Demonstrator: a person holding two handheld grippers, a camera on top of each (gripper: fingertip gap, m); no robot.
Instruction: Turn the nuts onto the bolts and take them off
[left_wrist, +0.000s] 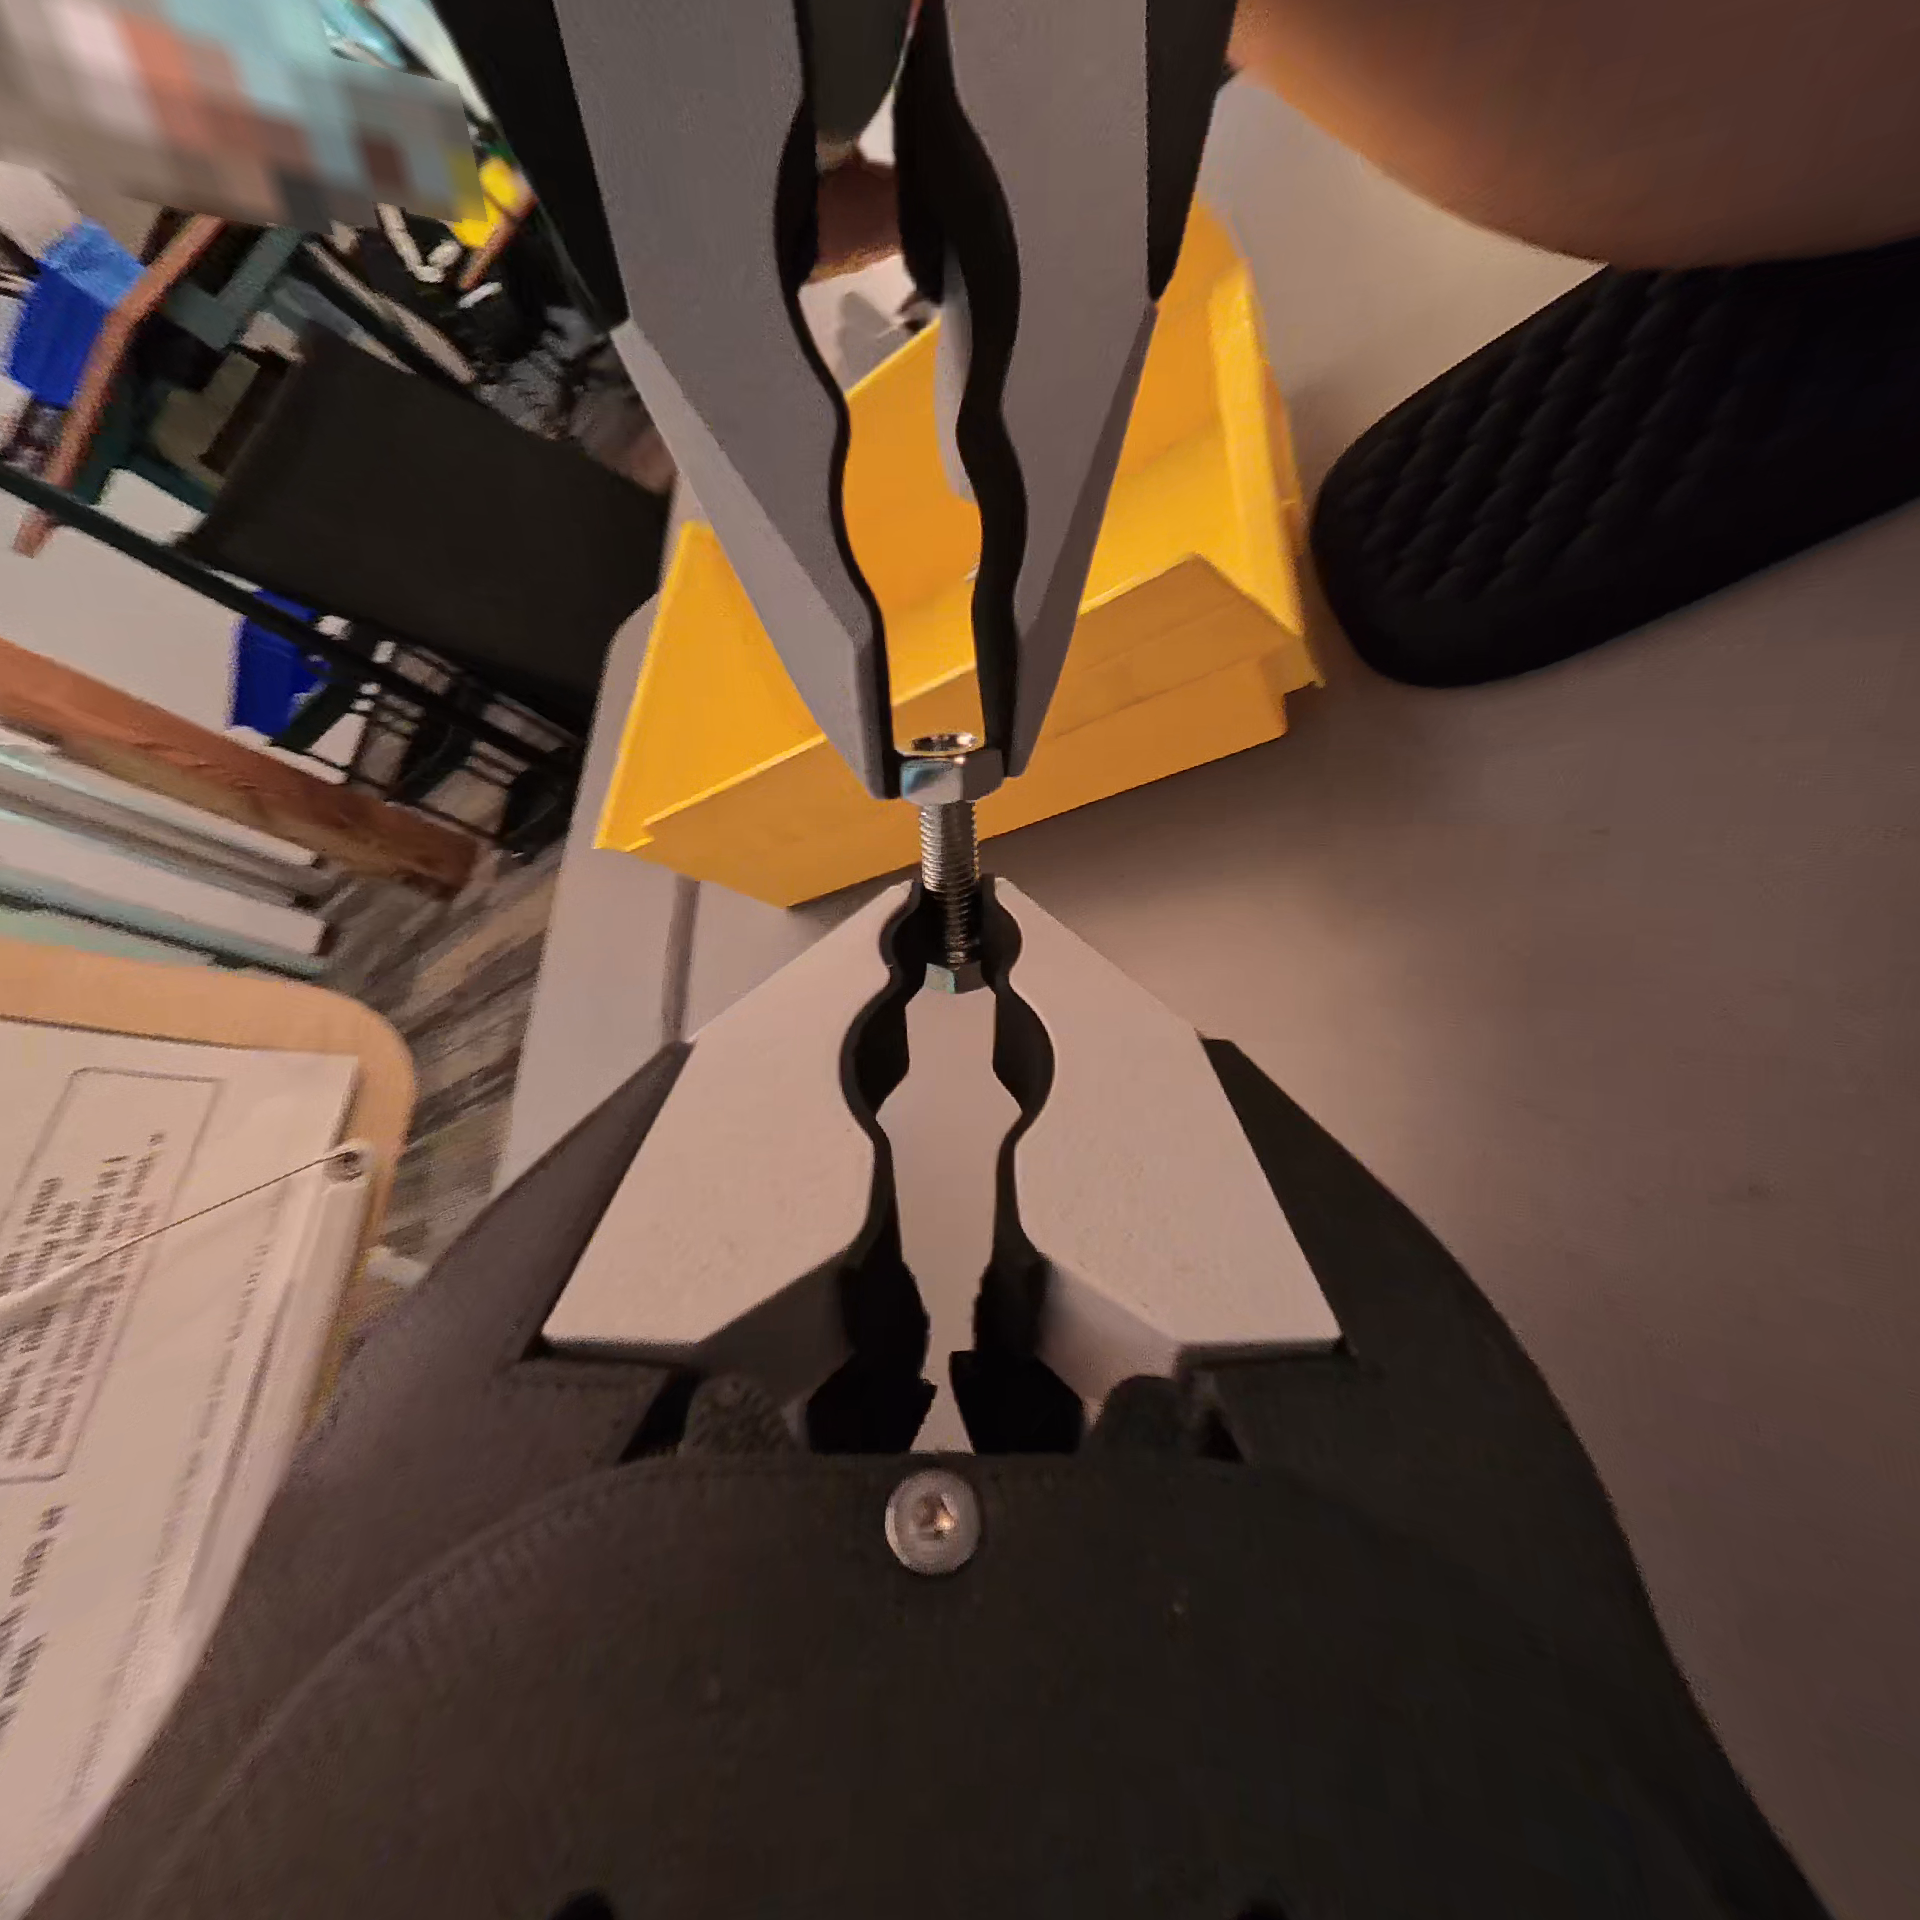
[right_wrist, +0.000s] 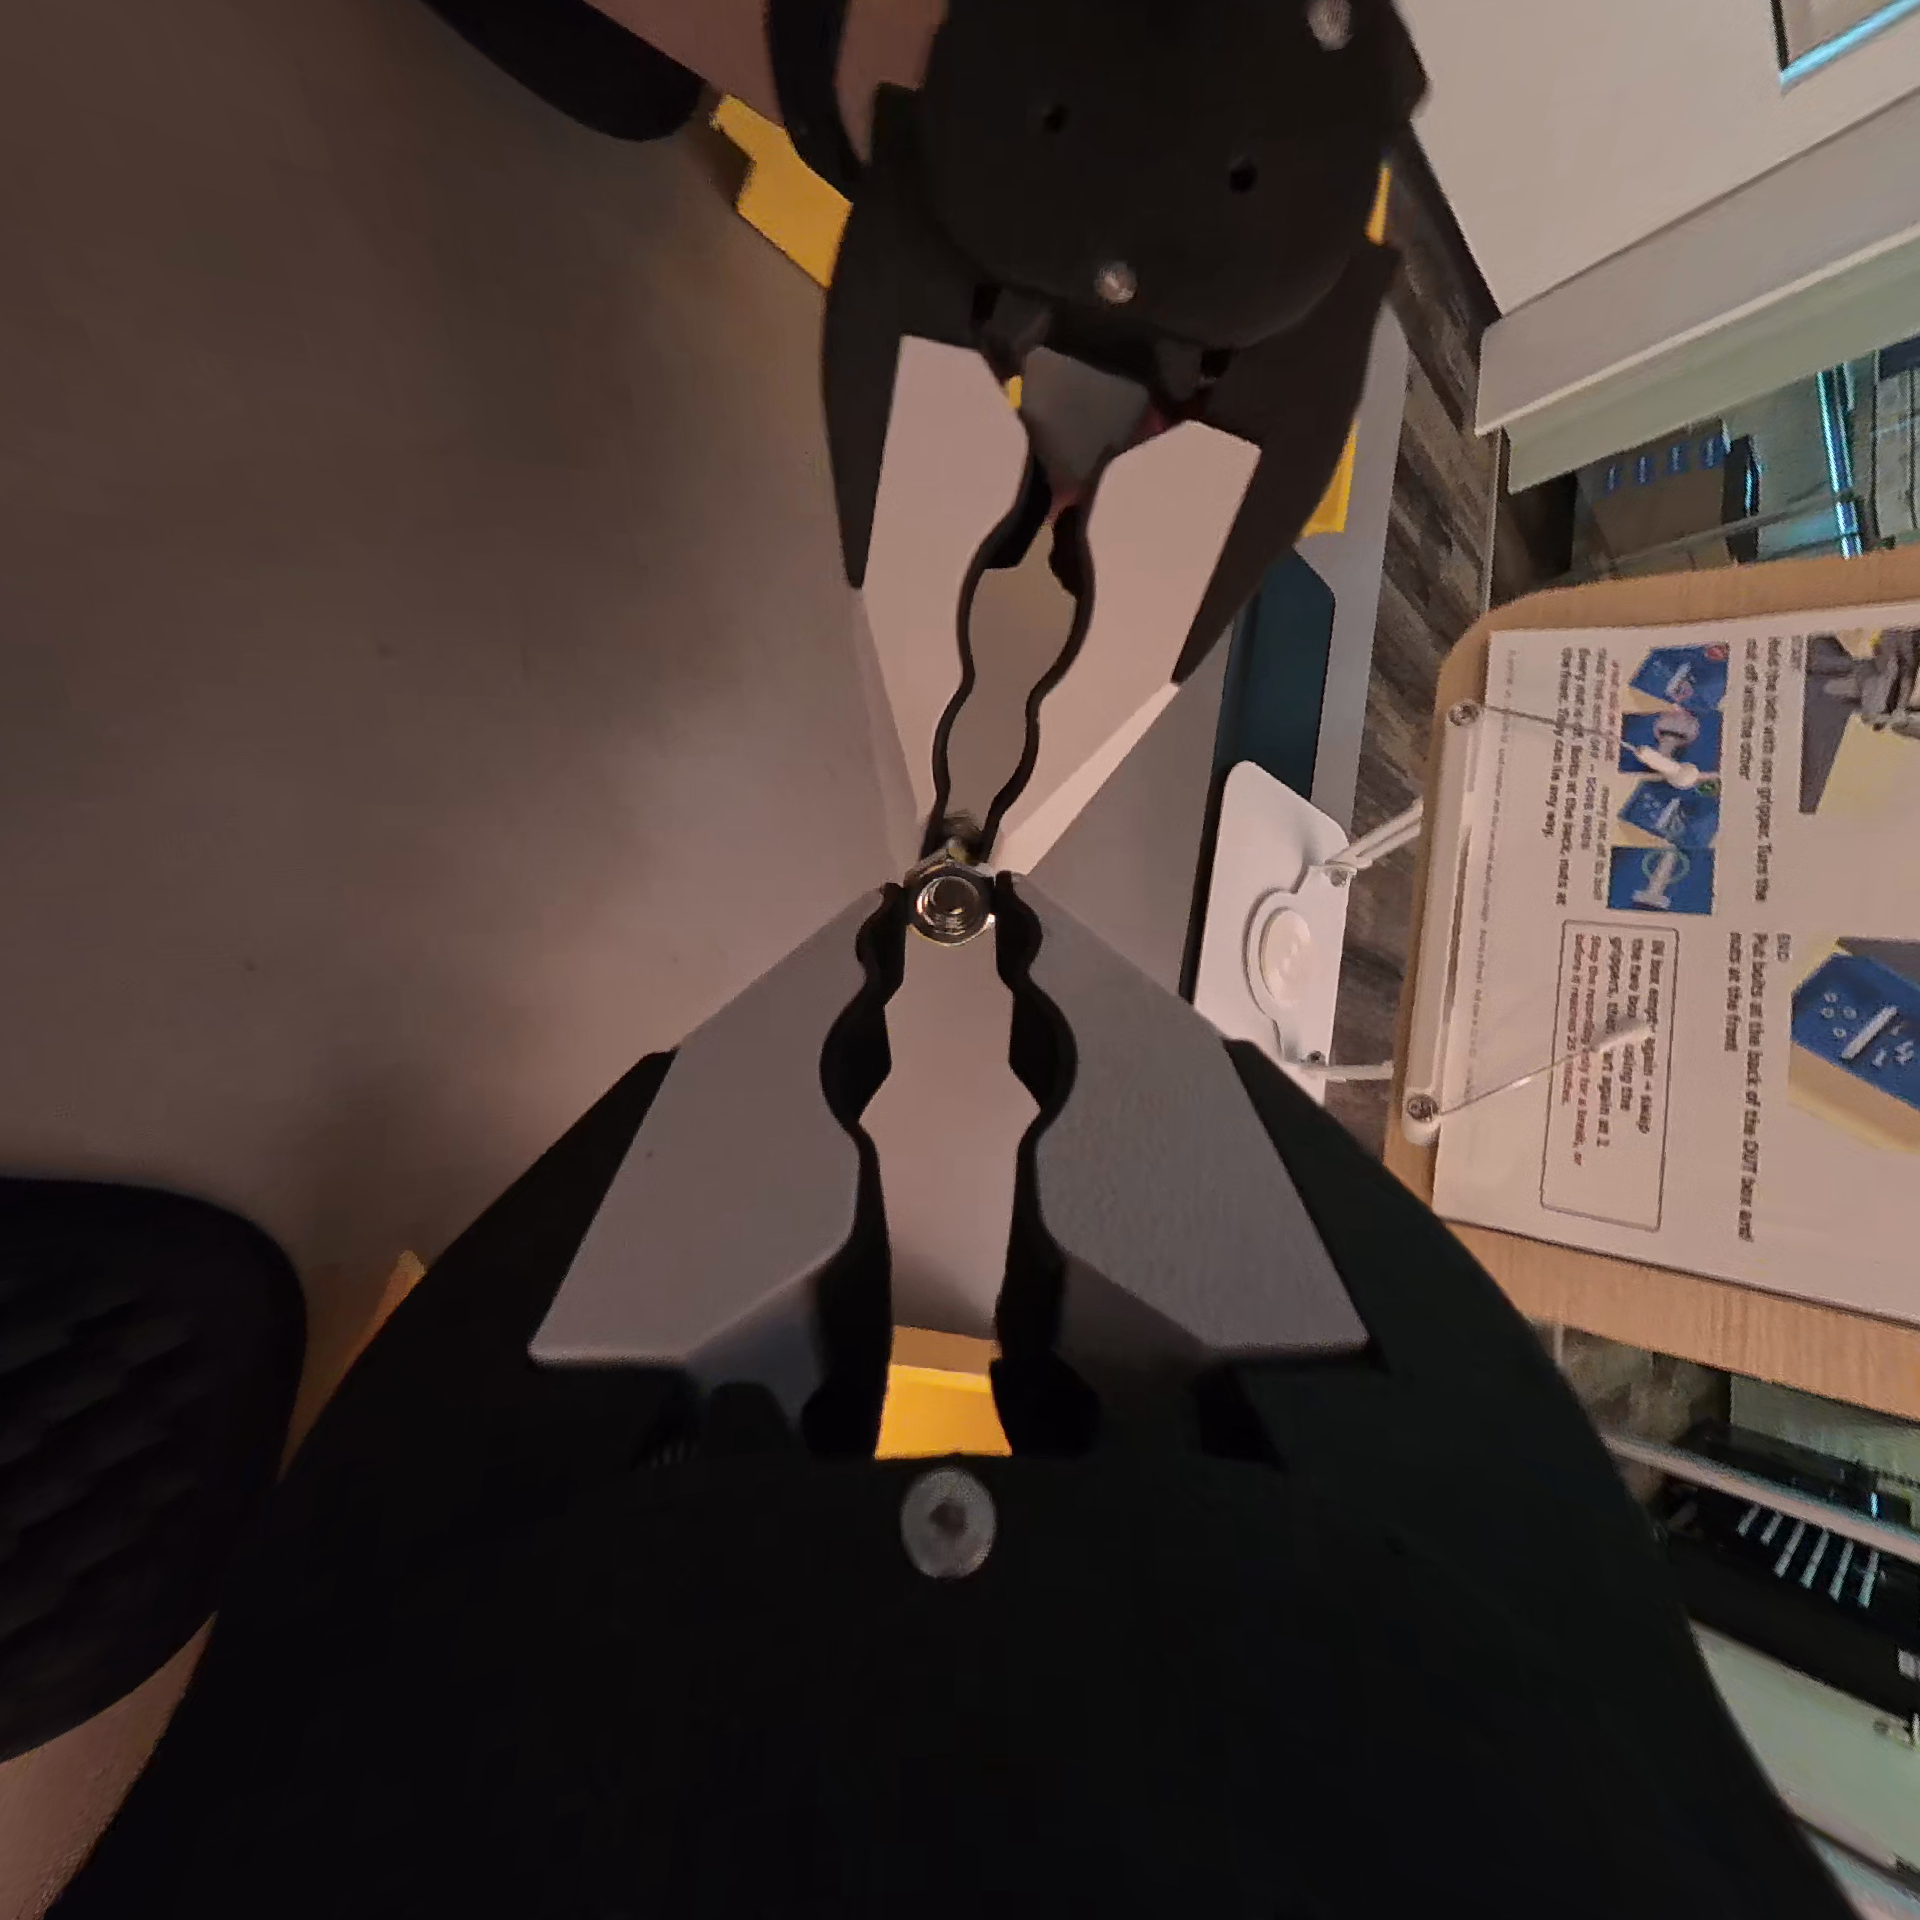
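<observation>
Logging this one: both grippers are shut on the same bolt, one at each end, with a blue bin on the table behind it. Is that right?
Not quite: the bin is yellow, not blue, as the left wrist view shows. The rest holds: the left gripper and right gripper are shut on opposite ends of the bolt, with the bin on the table behind.

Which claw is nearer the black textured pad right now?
Right. The right claw, shut on the nut, sits just beside the black textured pad; the left claw holds the bolt from the opposite end, farther from it.
</observation>
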